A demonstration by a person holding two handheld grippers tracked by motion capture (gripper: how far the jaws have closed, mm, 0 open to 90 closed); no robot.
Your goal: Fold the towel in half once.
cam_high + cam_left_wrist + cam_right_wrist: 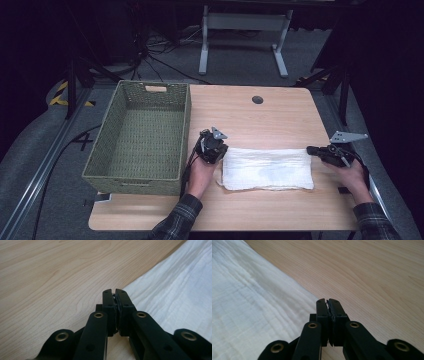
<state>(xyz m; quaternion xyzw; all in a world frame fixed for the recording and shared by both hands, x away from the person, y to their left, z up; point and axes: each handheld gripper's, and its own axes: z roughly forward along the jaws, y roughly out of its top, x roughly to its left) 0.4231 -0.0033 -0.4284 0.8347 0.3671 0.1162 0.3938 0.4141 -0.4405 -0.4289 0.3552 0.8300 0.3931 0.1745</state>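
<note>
Nearest the person, a white cloth [267, 169] lies flat on the wooden table [260, 115], folded into a long strip running left to right. Its near edge sits a little back from the table's front edge.

At the left end of the cloth the left gripper [216, 148] is held in the person's left hand [200, 172]. In the left gripper view its jaws [115, 302] are pressed together with nothing between them, the tips above bare wood just beside the cloth's edge [175, 295].

At the right end of the cloth the right gripper [312, 149] is held in the right hand [352, 172], pointing toward the cloth. In the right gripper view its jaws [328, 308] are likewise closed tight and empty, the tips at the border where the cloth [249, 302] meets the wood. Whether the tips touch the cloth cannot be told.

Left of the cloth, beyond the left gripper, stands a green woven basket [112, 150], reaching from the table's front to its back edge.

Farther back from the cloth, a dark round hole [257, 99] is set in the tabletop near the far edge.
</note>
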